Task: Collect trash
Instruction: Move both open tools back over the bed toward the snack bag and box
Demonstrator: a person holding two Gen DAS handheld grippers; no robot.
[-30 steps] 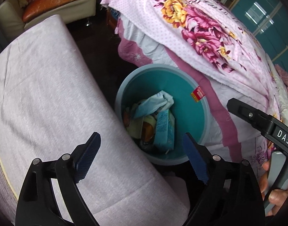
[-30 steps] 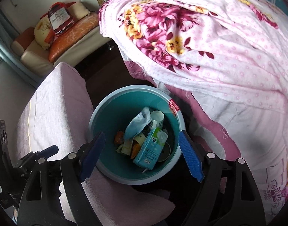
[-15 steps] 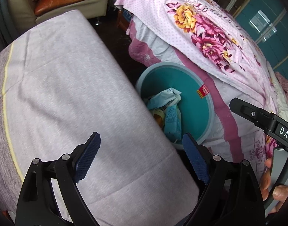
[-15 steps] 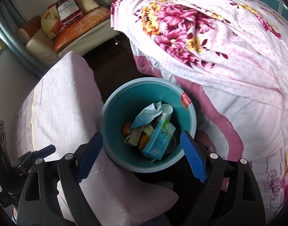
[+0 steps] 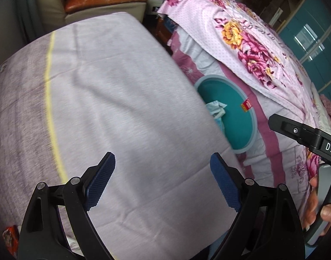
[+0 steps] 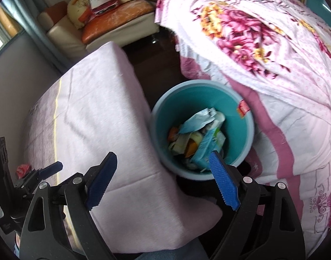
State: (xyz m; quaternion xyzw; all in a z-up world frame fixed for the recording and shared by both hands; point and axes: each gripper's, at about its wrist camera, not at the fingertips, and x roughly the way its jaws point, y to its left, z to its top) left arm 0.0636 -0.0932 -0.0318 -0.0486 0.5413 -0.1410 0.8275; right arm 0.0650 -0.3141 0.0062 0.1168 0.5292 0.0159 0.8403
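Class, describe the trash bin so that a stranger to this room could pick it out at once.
Find the big bed under the pink floral quilt. On the dark floor between it and the lilac cloth-covered block stands a round teal plastic bin. It alone holds wrappers and cartons, with a red sticker inside its rim.

Round teal plastic trash bin (image 6: 241, 134), upright on floor, just ahead of right tongs (image 6: 163, 176); crumpled wrappers and cartons (image 6: 198, 136) piled loosely inside.
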